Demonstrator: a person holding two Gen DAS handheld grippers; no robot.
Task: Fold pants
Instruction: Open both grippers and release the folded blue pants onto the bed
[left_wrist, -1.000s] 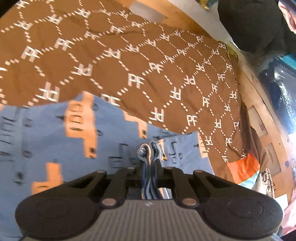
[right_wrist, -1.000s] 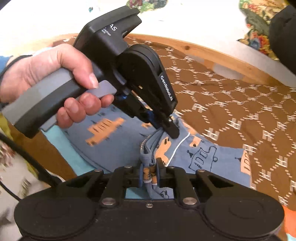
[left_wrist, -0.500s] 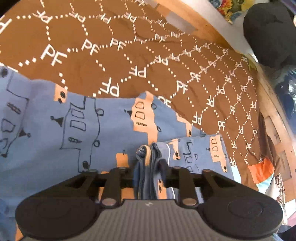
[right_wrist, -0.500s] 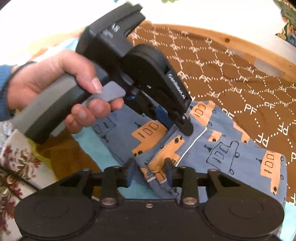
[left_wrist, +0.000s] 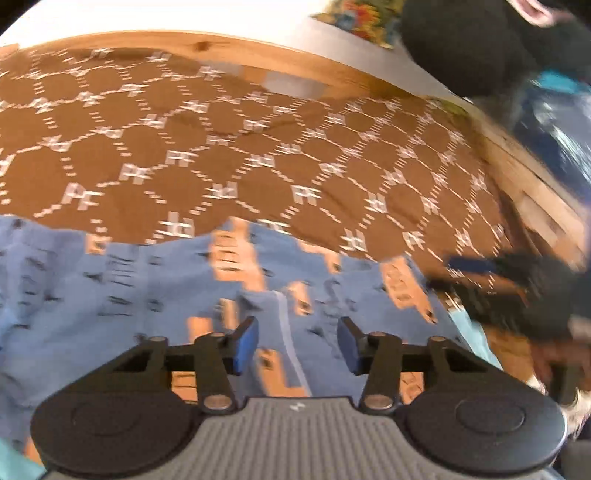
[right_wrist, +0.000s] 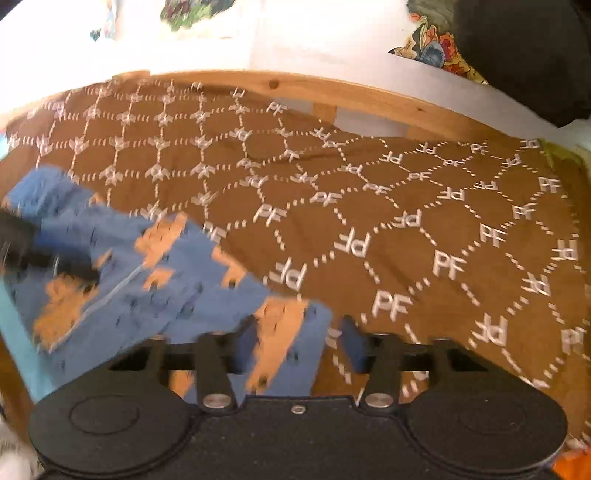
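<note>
Blue printed pants (left_wrist: 155, 288) lie folded across the lower left of both views on the brown bedspread (right_wrist: 406, 221). Left gripper (left_wrist: 295, 345) and right gripper (right_wrist: 297, 341) gape wide, holding nothing. Risk: a low fingertip could snag the loose top layer and undo the fold.

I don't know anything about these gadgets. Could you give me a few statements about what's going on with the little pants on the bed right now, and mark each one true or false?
1. Both grippers are open. True: the left gripper and the right gripper each have their jaws spread apart.
2. The pants are plain white. False: they are blue with orange vehicle prints.
3. The pants lie on a brown blanket patterned with white "PF" letters. True.
4. The right gripper is lifting the pants into the air. False: it grips nothing, and the pants lie on the blanket.
5. A wooden bed frame runs behind the blanket. True.
</note>
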